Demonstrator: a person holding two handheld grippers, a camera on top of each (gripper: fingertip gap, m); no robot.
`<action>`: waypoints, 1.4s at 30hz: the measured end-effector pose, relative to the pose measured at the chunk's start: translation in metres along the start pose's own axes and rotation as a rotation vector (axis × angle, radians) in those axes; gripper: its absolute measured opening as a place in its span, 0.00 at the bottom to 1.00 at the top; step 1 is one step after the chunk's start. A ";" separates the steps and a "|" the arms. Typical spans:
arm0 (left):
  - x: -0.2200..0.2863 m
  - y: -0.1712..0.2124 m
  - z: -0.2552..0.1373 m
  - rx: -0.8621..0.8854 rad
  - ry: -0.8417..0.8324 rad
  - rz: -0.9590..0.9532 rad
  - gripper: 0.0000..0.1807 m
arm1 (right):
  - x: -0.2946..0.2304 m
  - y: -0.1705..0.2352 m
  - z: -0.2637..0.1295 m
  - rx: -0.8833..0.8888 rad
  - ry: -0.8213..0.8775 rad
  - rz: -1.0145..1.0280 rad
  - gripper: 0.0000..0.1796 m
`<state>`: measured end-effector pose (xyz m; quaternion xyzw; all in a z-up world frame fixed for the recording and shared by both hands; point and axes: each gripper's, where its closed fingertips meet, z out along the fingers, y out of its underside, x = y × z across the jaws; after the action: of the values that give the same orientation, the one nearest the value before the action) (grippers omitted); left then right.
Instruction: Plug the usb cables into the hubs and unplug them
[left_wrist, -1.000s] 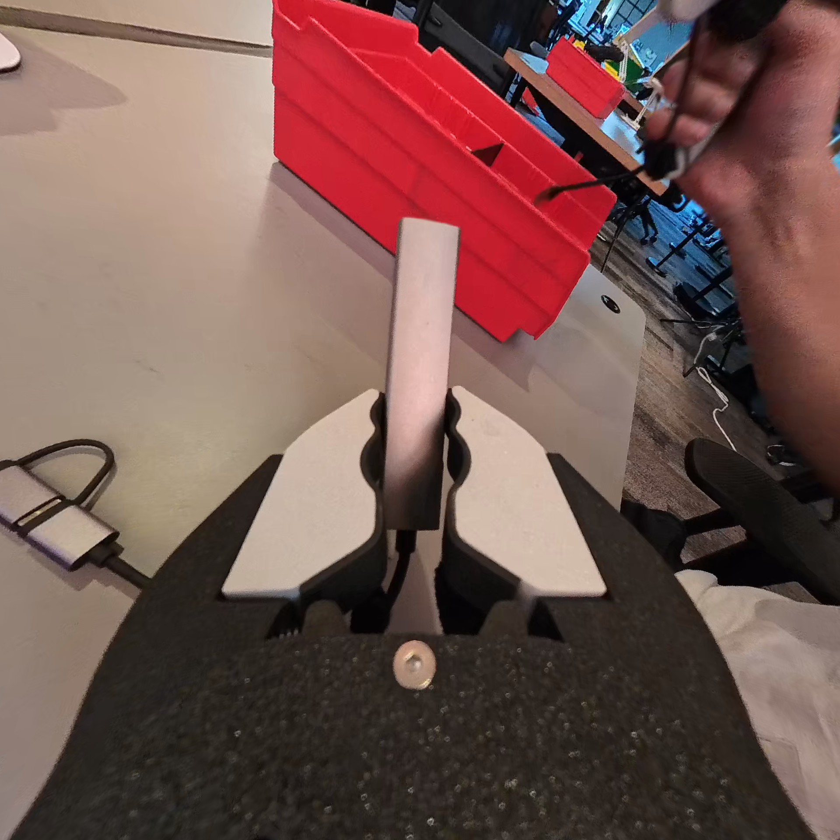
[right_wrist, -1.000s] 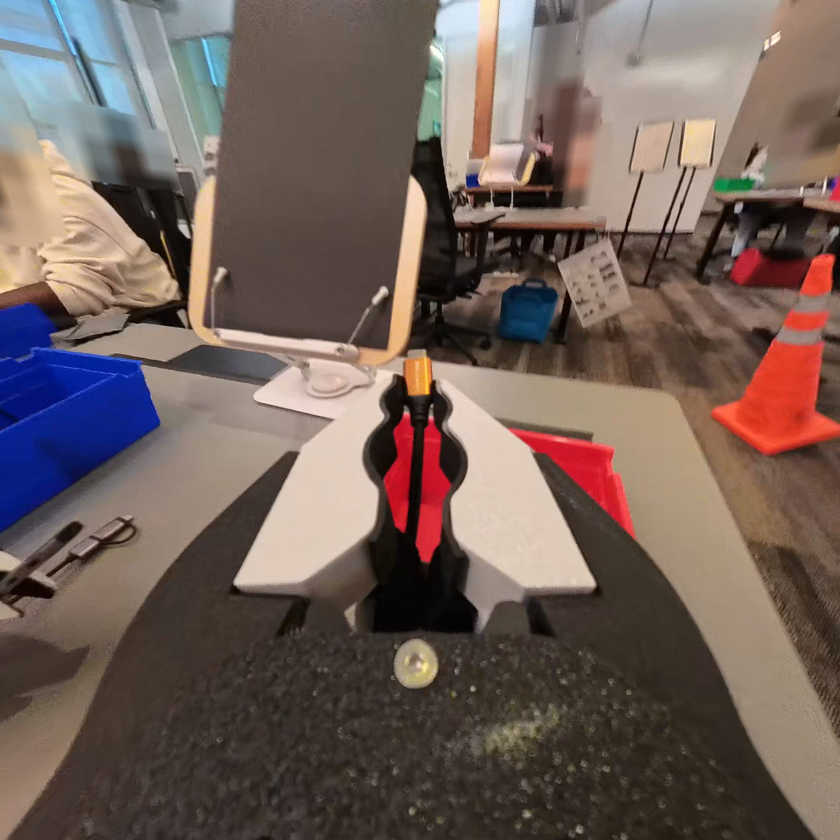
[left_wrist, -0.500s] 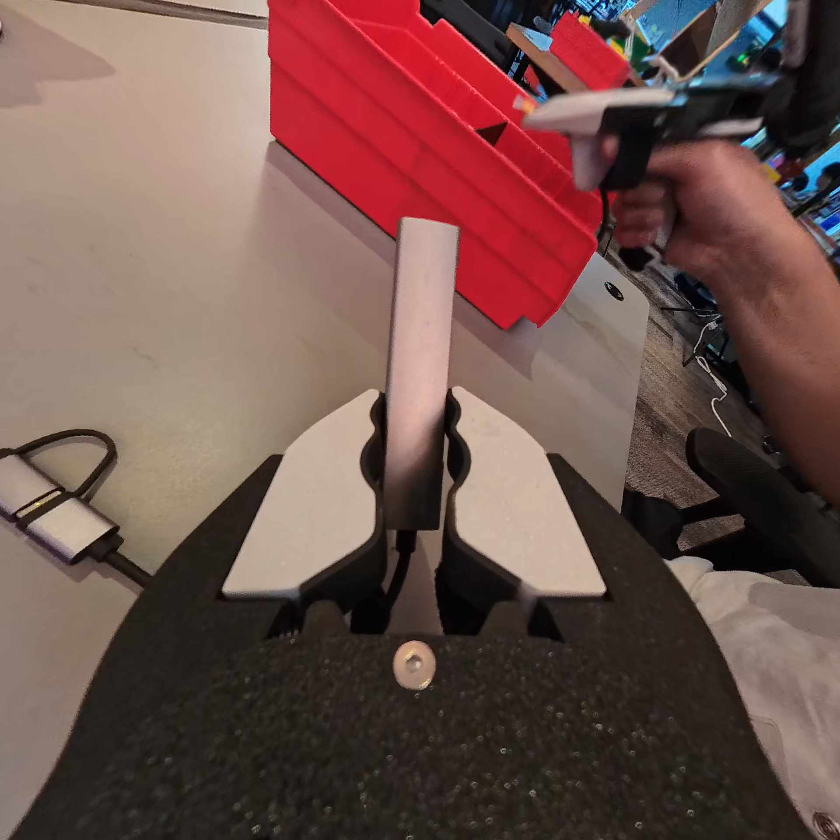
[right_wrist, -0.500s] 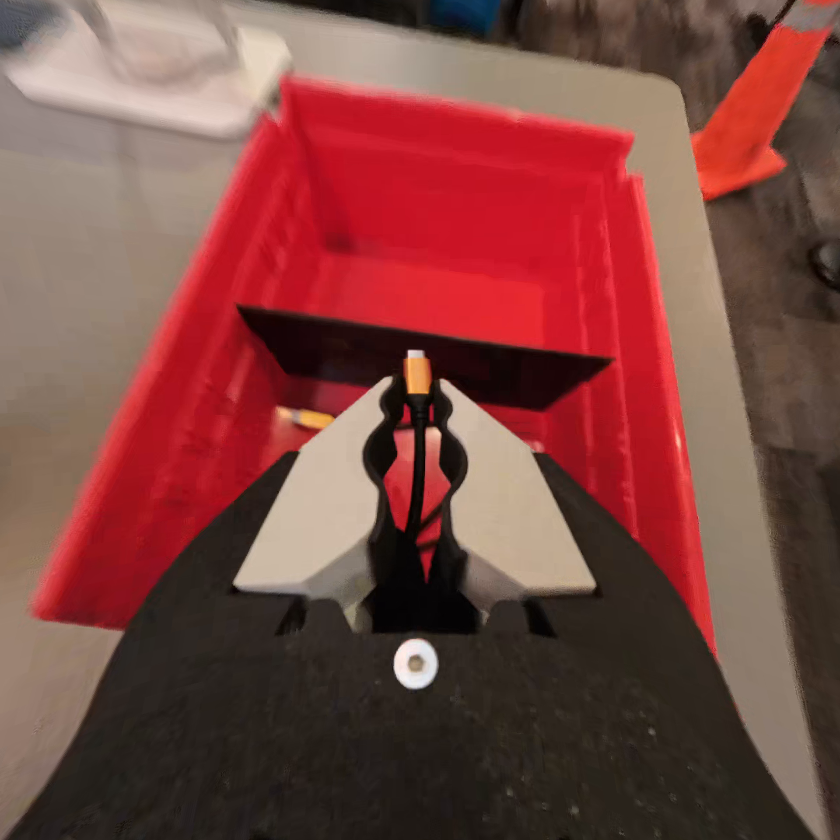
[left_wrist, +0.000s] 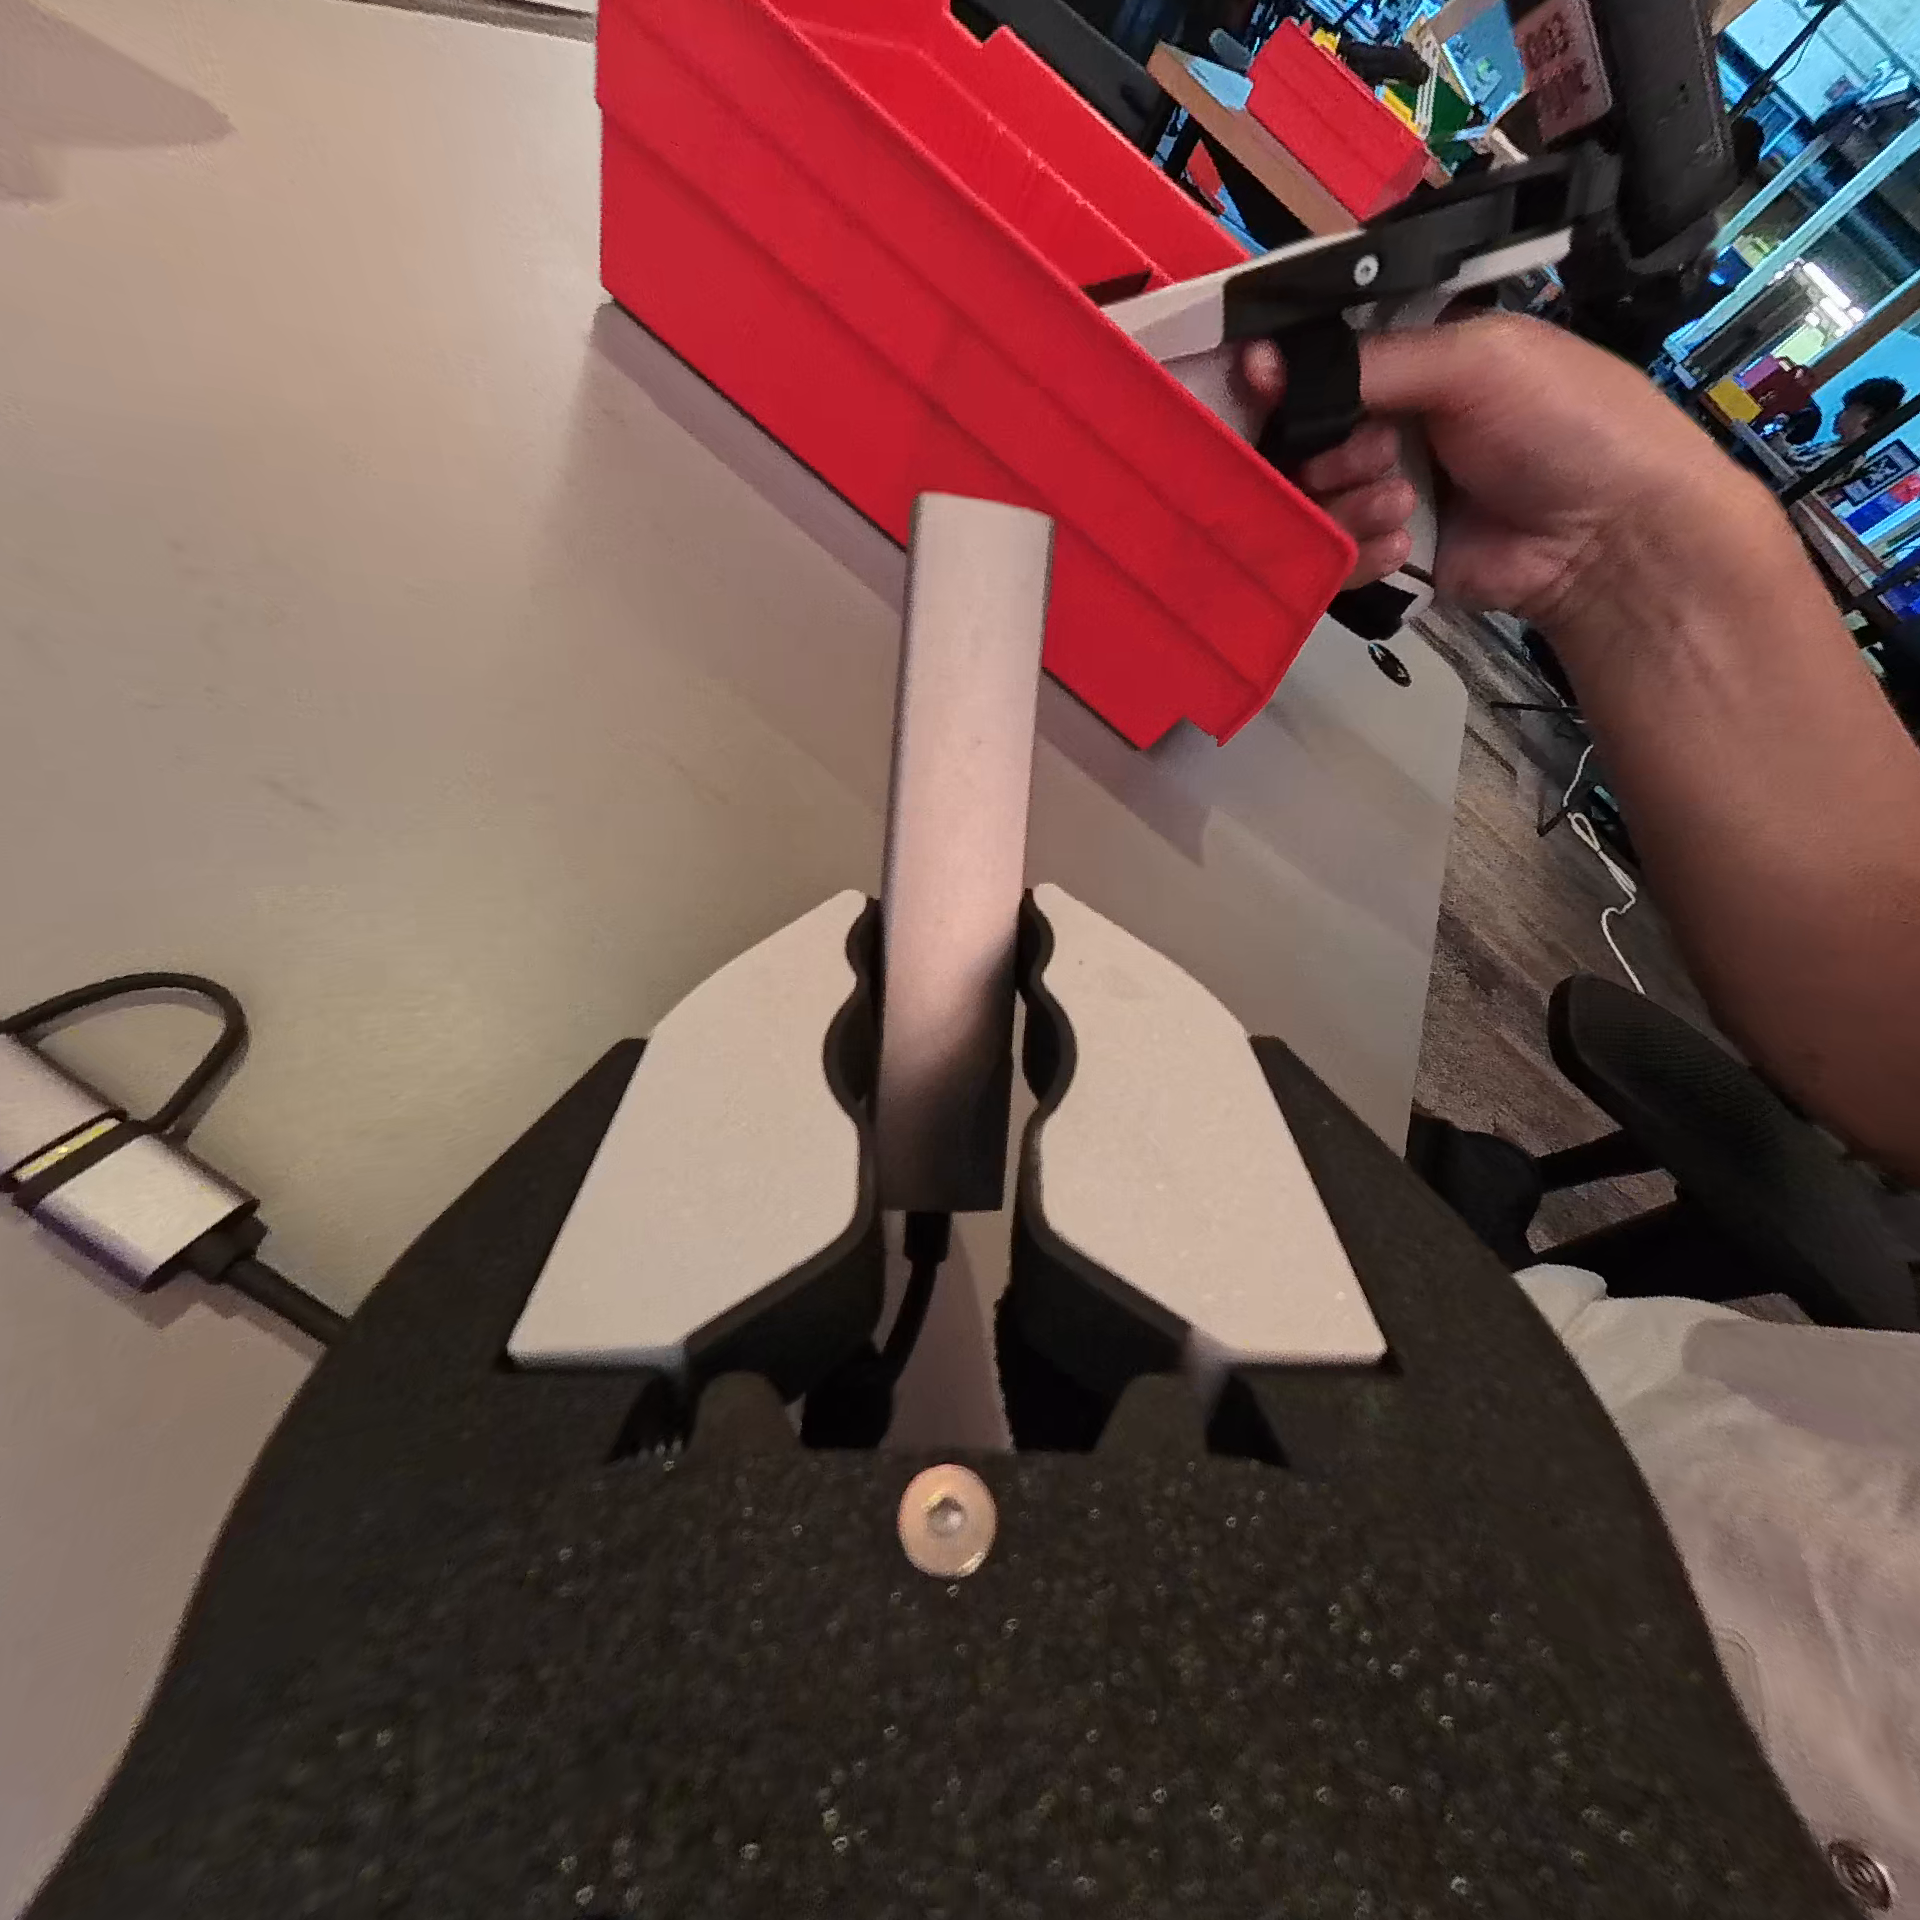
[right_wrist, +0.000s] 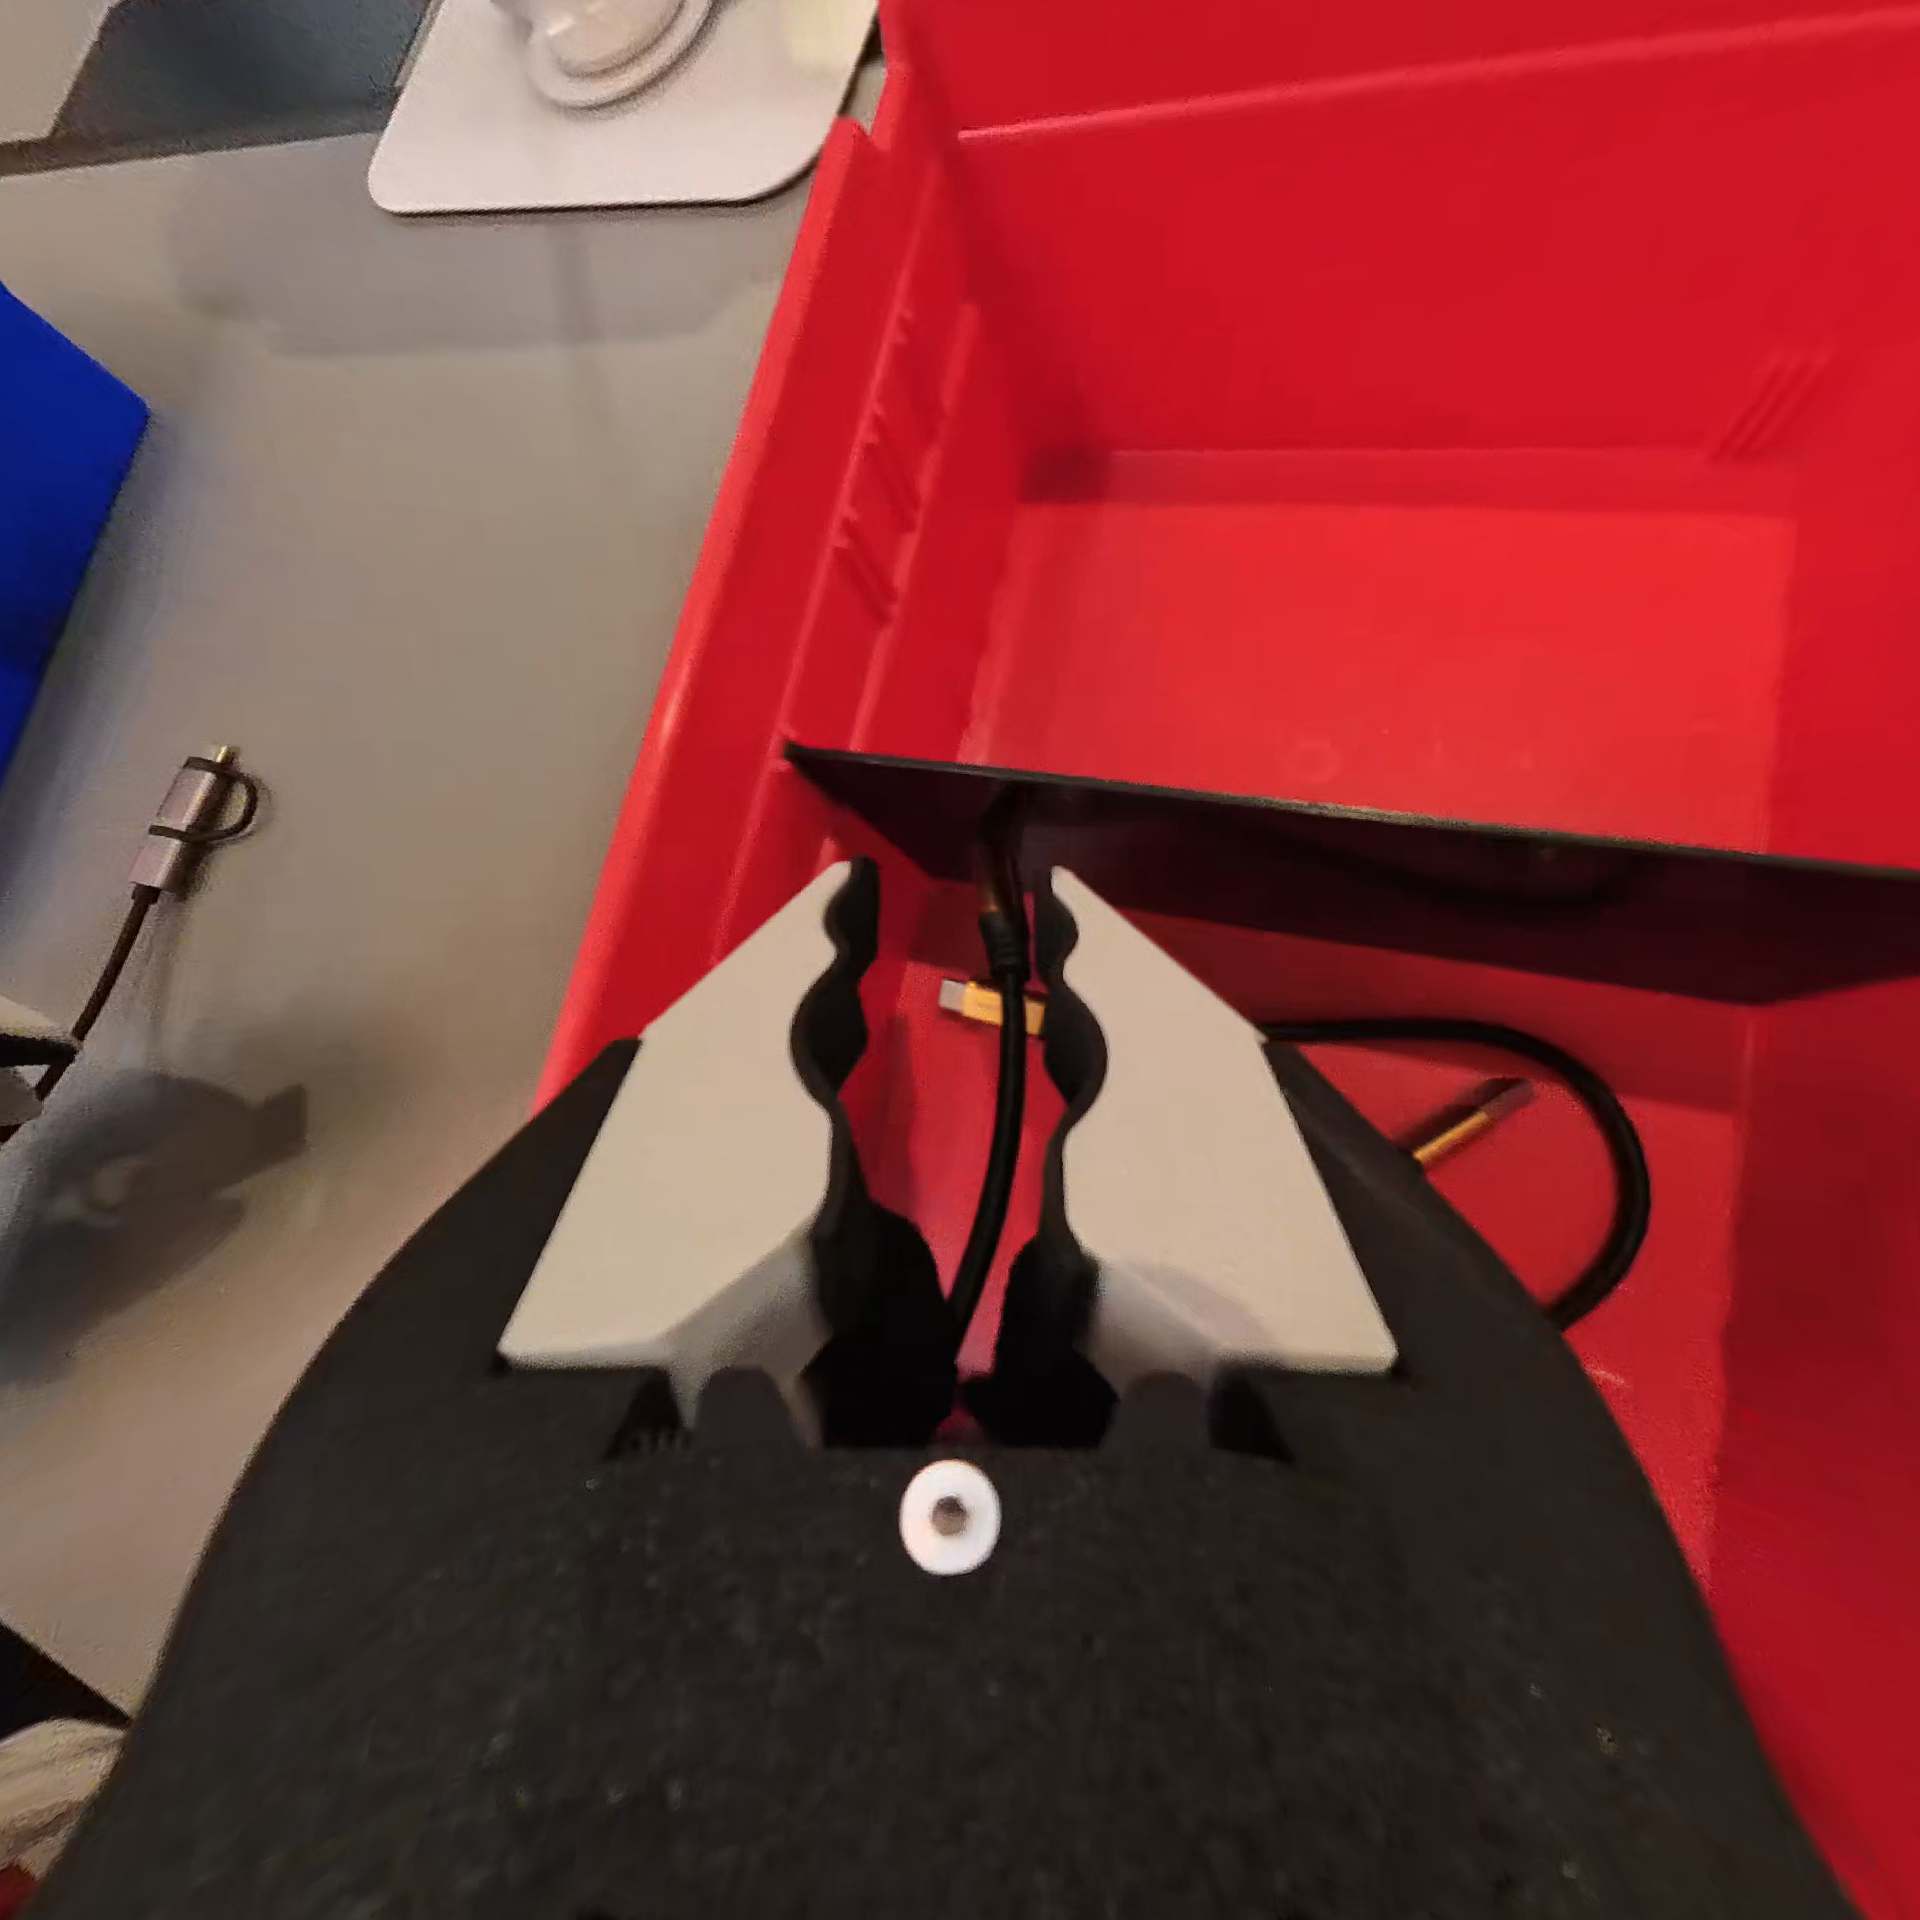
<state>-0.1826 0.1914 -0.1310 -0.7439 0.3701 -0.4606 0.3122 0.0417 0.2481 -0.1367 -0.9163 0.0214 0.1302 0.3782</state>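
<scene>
My left gripper (left_wrist: 951, 914) is shut on a slim grey USB hub (left_wrist: 966, 727), which stands up between the fingers above the table; its black lead runs back under the jaws. My right gripper (right_wrist: 954, 878) is open over the red bin (right_wrist: 1351, 312), just in front of a black divider (right_wrist: 1403, 894). A black USB cable (right_wrist: 1003, 1091) hangs loose between the fingers, close to the right one, its plug end up by the divider. The right gripper also shows in the left wrist view (left_wrist: 1174, 322), held by a hand over the bin (left_wrist: 935, 312).
Two more orange plugs (right_wrist: 977, 1003) (right_wrist: 1475, 1117) and a cable loop lie in the bin's near compartment. A second grey adapter with lead (left_wrist: 114, 1195) (right_wrist: 187, 821) lies on the grey table (left_wrist: 312, 571). A blue bin (right_wrist: 52, 499) and a white stand base (right_wrist: 623, 125) sit left and behind. One gripper's finger ends stand about 25 centimeters off the other's.
My right gripper tipped down into the red bin, moved lower and opened, so the orange-plugged cable hangs loose. My left gripper kept still, holding the hub.
</scene>
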 end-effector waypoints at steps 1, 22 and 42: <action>0.000 0.000 -0.001 0.001 0.000 -0.001 0.13 | -0.005 -0.003 -0.002 0.013 -0.004 -0.006 0.17; 0.067 -0.036 -0.038 0.234 0.402 0.119 0.13 | -0.268 0.011 -0.077 0.228 -0.933 -0.371 0.32; 0.036 -0.047 -0.082 0.444 0.064 0.386 0.29 | -0.176 -0.158 -0.202 0.592 -0.631 -0.608 0.12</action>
<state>-0.2342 0.1759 -0.0452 -0.5585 0.4044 -0.4855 0.5373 -0.0618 0.2091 0.1546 -0.6514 -0.3243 0.2726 0.6295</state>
